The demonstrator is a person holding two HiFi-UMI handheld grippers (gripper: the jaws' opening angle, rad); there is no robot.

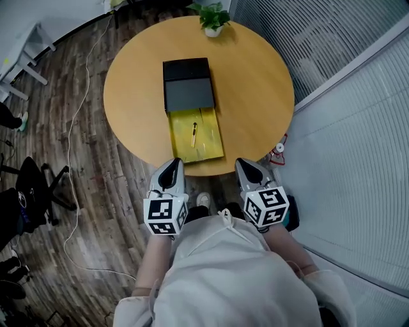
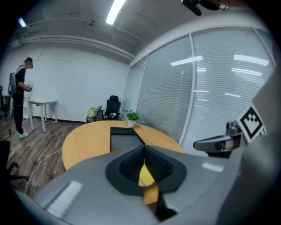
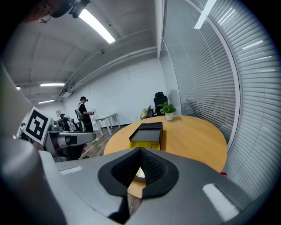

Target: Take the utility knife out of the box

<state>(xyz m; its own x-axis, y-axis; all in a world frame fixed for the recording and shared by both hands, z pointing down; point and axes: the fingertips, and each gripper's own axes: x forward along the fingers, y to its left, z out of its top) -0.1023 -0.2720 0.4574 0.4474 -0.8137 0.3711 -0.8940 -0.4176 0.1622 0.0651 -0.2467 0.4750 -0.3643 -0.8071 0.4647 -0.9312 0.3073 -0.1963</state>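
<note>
Head view: round desk (image 1: pixel 255 83), black box (image 1: pixel 187 86) on it, yellow drawer (image 1: pixel 208 137) slid out toward the person. Left gripper (image 1: pixel 172 163) and right gripper (image 1: pixel 244 165) are both pressed together, empty, just short of the desk's near edge. Utility knife (image 1: pixel 194 134) lies flat mid-drawer. Risks: unopened jaws would shove the knife; a bump could slide the drawer; the thin flat handle may slip a pinch.

Tabletop (image 1: pixel 255 89) bare left and right of box (image 1: pixel 188 84); potted plant (image 1: pixel 213 18) at far edge.
</note>
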